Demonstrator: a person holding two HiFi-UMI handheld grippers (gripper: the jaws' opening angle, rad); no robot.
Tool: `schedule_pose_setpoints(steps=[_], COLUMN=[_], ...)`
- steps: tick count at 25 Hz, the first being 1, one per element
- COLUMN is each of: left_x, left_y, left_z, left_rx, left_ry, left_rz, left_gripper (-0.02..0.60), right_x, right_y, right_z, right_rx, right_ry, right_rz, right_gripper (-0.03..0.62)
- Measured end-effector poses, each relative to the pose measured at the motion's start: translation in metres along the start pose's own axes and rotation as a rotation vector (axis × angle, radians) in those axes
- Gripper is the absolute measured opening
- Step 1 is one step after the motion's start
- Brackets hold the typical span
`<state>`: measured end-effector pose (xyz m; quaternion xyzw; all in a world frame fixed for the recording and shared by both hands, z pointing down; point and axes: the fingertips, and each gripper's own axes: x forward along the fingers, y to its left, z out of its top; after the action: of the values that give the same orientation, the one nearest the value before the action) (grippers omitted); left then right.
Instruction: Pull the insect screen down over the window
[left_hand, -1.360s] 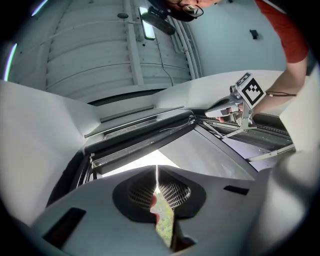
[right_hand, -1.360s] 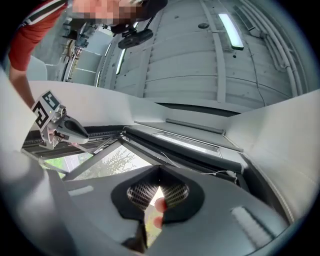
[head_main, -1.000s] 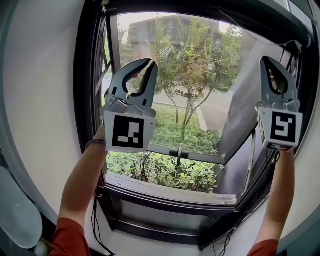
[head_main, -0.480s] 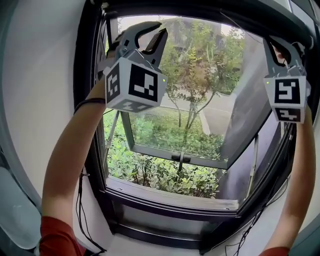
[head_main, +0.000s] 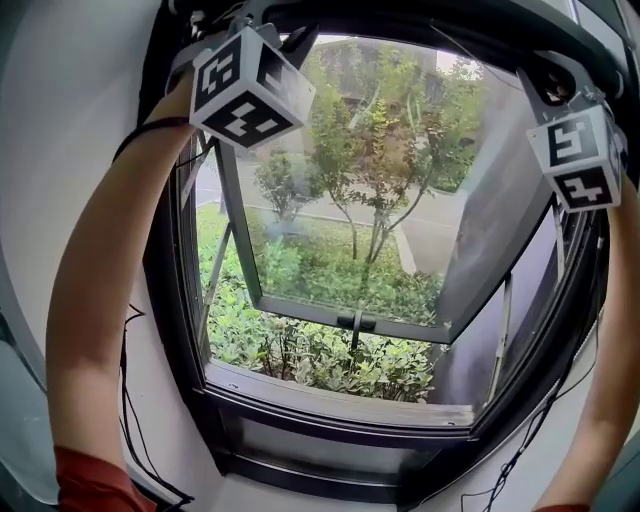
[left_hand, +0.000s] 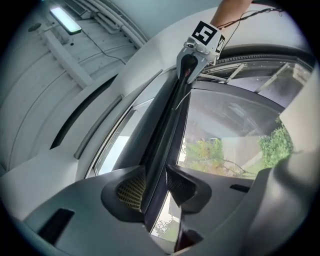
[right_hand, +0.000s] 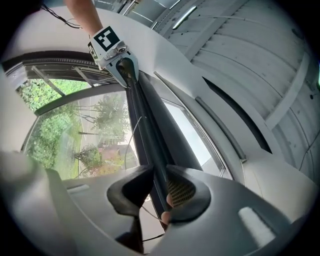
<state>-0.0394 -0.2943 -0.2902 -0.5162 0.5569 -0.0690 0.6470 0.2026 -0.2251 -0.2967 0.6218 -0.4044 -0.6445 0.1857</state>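
"What are the left tongs doing?"

"Their jaws have just been opening. They stand apart now, one on each side of the dark screen bar, and they are not squeezing it."

"And the right tongs?"

"Much the same. Their jaws have just been opening too, but not as wide. The bar sits between them with a pad close on each side. It looks loose to me."

"Where is that bar?"

"Right up at the top edge of the window frame. It lies flat. Its long way runs across the top, from one pair of tongs straight to the other. The left tongs are by the top left corner of the frame and the right tongs by the top right corner."

"Which way do the tongs point?"

"Up, toward the top of the window. Both arms are stretched high."

"What is under the bar?"

"The glass pane, pushed open outward. It has a handle in the middle of its bottom edge. Green bushes show outside, above the sill."
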Motion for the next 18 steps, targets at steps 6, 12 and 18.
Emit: schedule_pose_setpoints(steps=[6,12,18], left_x=[0.013,0.025,0.033], left_y=[0.002,0.002,-0.002], left_z=[-0.016,-0.019,-0.024], left_rx=[0.016,0.111,0.231], left_ry=[0.046,0.091,0.149], left_rz=[-0.069,-0.078,-0.107], left_gripper=[0.141,0.144,0.147], right_x=[0.011,0.015,0.018], right_y=[0.008,0.004,0.005], right_z=[-0.015,-0.011,-0.009], right_rx=[-0.064,-0.140,-0.190], right_ry=[0.064,0.092,0.119], right_rz=[0.052,0.072,0.131], right_gripper=[0.106,0.112,0.110])
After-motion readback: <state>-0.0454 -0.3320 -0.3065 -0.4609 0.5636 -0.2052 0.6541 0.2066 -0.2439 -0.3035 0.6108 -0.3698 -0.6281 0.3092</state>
